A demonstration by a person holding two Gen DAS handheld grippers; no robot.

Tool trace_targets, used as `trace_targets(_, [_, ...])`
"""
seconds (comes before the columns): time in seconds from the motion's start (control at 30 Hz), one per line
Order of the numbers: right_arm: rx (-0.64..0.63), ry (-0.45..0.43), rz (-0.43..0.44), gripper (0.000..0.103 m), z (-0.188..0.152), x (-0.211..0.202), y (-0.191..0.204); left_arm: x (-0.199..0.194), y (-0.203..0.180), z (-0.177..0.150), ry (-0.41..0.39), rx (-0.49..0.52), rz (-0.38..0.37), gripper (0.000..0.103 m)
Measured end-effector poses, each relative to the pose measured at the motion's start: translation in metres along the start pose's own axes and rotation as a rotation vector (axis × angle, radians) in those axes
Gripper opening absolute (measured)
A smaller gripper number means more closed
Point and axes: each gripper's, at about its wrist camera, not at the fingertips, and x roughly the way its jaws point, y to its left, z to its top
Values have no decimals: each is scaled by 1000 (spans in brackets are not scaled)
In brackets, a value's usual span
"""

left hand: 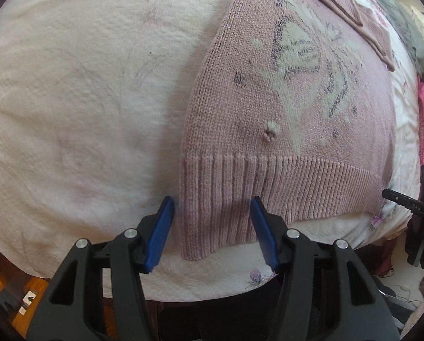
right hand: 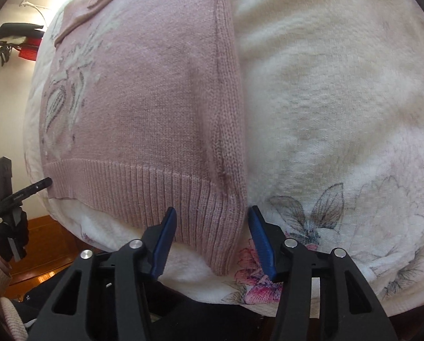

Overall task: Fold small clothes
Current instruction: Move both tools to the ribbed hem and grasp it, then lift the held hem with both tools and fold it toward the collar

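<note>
We hold both grippers at the ribbed hem of a pink knit sweater (left hand: 268, 130) spread flat on a white floral blanket (left hand: 69, 99) — left gripper (left hand: 213, 234) and right gripper (right hand: 210, 241) with fingers apart, each straddling a bottom corner. To fold cleanly, we judge both should pinch the hem evenly and lift together. Small lettering on the opposite gripper's arm is too small to read.

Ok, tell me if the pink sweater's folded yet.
Partly: body of the pink sweater lies flat, hem unfolded; a sleeve is folded across the top.
</note>
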Motion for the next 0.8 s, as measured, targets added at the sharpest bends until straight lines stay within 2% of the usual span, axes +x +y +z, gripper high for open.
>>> trace_targets(0.1, [8, 9, -3, 52, 4, 4, -4, 5, 4, -1, 15, -30, -44, 52])
trace_targets(0.13, [13, 11, -7, 50, 6, 7, -4, 6, 2, 2, 16, -40, -56, 45])
trace_targets(0.2, [12, 11, -14, 43, 8, 10, -5, 6, 1, 1, 21, -64, -72, 37])
trace_targets(0.23, [7, 7, -14, 34, 8, 9, -3, 4, 3, 0, 22, -71, -82, 28])
trace_targets(0.27, [7, 10, 4, 16, 7, 9, -4, 3, 5, -1, 24, -77, -96, 25])
trace_targets(0.3, [19, 15, 39, 10, 8, 8, -5, 0, 12, -4, 27, -87, -113, 17])
trace_targets(0.33, [35, 16, 67, 11, 8, 6, -8, -1, 16, -4, 29, -101, -131, 9])
trace_targets(0.4, [40, 14, 99, 11, 10, -1, -9, -8, 24, -5, 27, -121, -167, 9])
trace_targets(0.53, [18, -6, 160, 10, 16, -18, 0, -29, 20, 2, -9, -88, -227, 9])
trace_targets(0.7, [69, -92, 279, 10, 36, -51, 0, -59, -3, 27, -110, -77, -306, 8])
trace_targets(0.8, [99, -158, 325, 10, 55, -70, -4, -73, -17, 53, -170, -58, -316, 8])
